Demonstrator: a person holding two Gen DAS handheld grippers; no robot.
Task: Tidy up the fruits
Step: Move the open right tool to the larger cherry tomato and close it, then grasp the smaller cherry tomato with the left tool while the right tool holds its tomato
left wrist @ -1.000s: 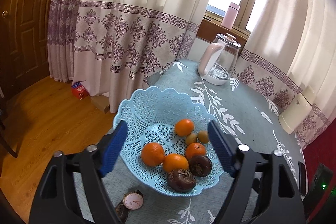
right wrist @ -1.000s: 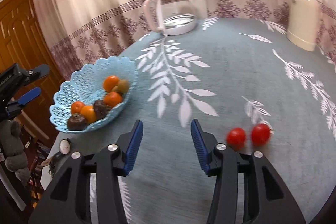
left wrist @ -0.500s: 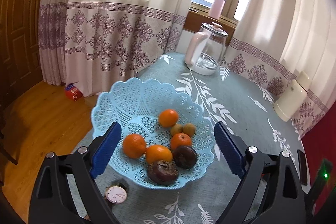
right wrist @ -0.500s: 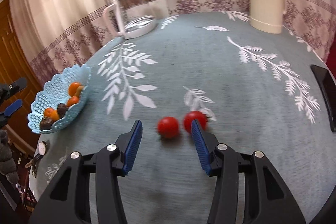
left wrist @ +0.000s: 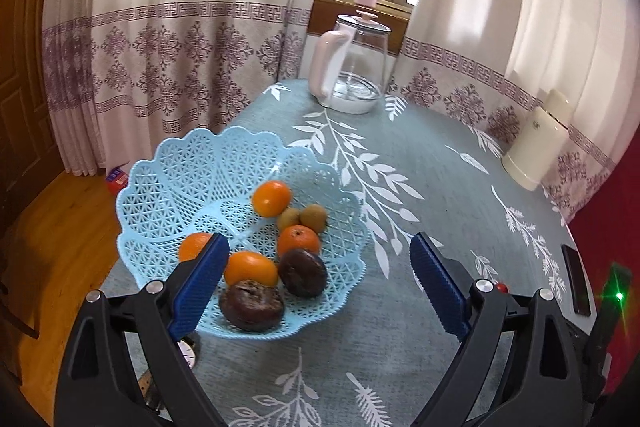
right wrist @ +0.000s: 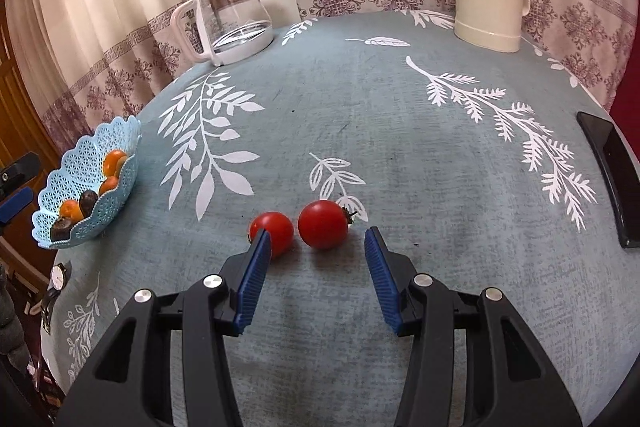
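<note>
Lattice plastic basket [left wrist: 176,183]: four oranges [left wrist: 271,198], two brown fruits, two dark wrinkled ones. Left claw [left wrist: 316,283], right claw [right wrist: 316,259]: both wide open, empty. Two glossy tomatoes [right wrist: 323,224] at right claw's twelve o'clock.

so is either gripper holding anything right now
No, nothing is held. The right gripper is open near two tomatoes, and the left gripper is open by the basket.

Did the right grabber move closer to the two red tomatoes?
Yes. The right gripper swung toward the tomatoes: a second ago they lay off beside its right finger, now they sit near its open fingers, while the blue basket has slid off toward the left edge.
</note>
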